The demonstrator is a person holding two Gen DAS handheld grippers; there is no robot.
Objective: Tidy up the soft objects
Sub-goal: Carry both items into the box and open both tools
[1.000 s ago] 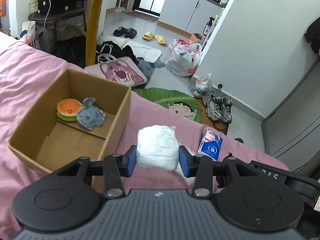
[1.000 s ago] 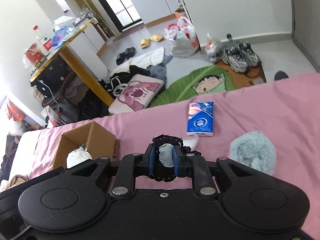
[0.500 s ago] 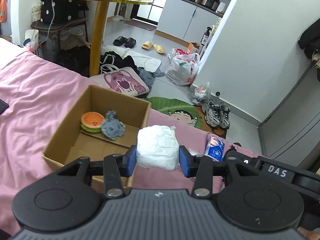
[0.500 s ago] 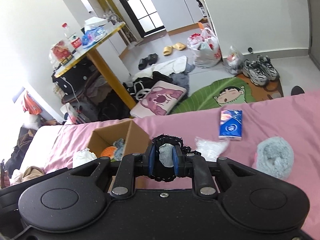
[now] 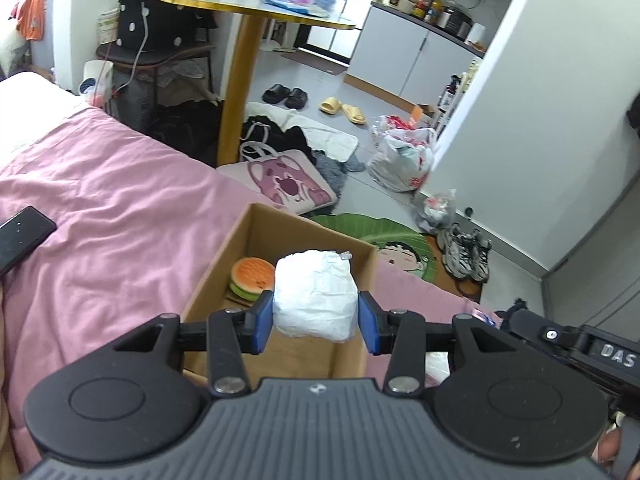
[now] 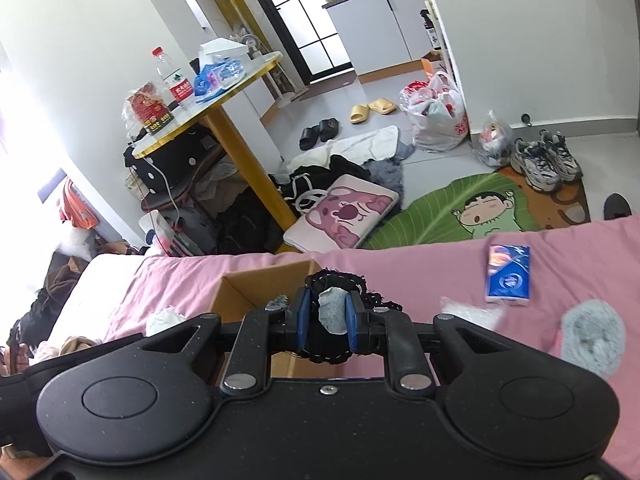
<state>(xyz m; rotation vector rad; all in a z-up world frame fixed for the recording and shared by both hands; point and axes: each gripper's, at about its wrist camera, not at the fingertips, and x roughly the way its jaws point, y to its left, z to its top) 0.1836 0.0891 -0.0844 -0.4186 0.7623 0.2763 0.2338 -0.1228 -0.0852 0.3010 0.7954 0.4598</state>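
A: What does the left gripper [image 5: 316, 317] have?
B: A white crumpled soft bundle [image 5: 316, 294], pinched between its blue pads, held above the open cardboard box [image 5: 224, 264] on the pink bed [image 5: 120, 216]. A burger plush [image 5: 252, 278] lies inside the box.
A: And the right gripper [image 6: 327, 318]?
B: Narrow, clamped on a black-and-grey fabric piece [image 6: 332, 312] just over the box's near edge. A blue tissue pack [image 6: 508, 274] and a grey fluffy item [image 6: 592, 336] lie on the bed to its right.
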